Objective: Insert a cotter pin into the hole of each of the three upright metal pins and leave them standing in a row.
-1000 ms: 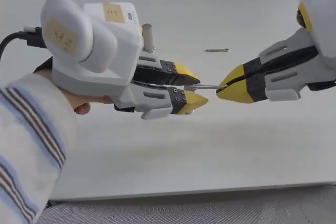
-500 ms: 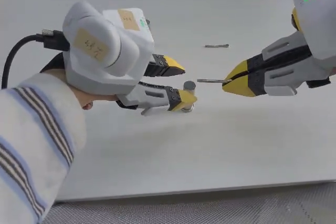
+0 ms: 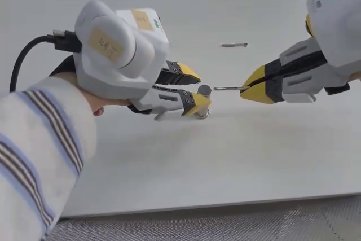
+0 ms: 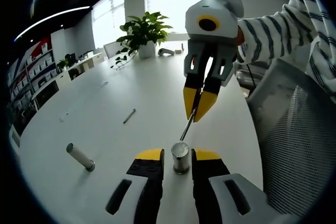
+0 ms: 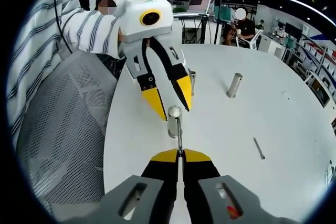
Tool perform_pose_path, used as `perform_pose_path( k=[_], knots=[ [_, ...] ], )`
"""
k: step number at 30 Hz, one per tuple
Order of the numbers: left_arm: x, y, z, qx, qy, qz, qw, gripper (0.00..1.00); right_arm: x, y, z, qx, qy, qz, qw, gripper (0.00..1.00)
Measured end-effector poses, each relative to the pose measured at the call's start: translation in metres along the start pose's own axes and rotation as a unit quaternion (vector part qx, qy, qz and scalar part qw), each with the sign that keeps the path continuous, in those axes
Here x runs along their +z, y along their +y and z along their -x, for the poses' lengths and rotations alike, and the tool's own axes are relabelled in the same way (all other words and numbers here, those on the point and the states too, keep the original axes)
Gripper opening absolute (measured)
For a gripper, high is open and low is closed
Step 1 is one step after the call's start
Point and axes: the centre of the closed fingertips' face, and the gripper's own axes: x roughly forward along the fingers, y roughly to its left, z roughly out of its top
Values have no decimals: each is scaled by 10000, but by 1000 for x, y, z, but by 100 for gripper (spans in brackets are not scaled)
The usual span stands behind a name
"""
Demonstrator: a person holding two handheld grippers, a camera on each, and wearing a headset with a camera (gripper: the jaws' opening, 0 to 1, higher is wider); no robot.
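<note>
A short upright metal pin (image 3: 203, 92) stands on the white table, between the spread yellow tips of my left gripper (image 3: 203, 90), which is open. From the left gripper view the pin (image 4: 180, 157) sits between the jaws with small gaps either side. My right gripper (image 3: 243, 90) is shut on a thin cotter pin (image 3: 225, 88) that points at the pin's top, its free end just short of it. Seen from the right gripper view, the cotter pin (image 5: 180, 135) runs from my right gripper (image 5: 180, 153) toward the pin (image 5: 174, 115).
Two more metal pins (image 5: 233, 85) (image 5: 192, 80) stand farther back on the table, one also visible as a pin (image 4: 80, 156) at the left. A spare cotter pin (image 3: 234, 44) lies flat beyond the grippers. A potted plant (image 4: 143, 31) stands at the table's far end.
My left gripper has opened and lowered; the metal pin now stands on the table between its tips. The right gripper still holds the cotter pin level, close to the pin's top.
</note>
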Motion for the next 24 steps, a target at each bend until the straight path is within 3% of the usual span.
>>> perform_pose_path(
  k=[5, 24],
  knots=[
    [1, -2, -1, -57, -36, 103, 9999, 10, -2, -2, -2, 18, -3, 15, 10000, 0],
    [1, -2, -1, -78, -39, 218, 9997, 9, 3, -8, -13, 48, 10, 172, 9998, 0]
  ],
)
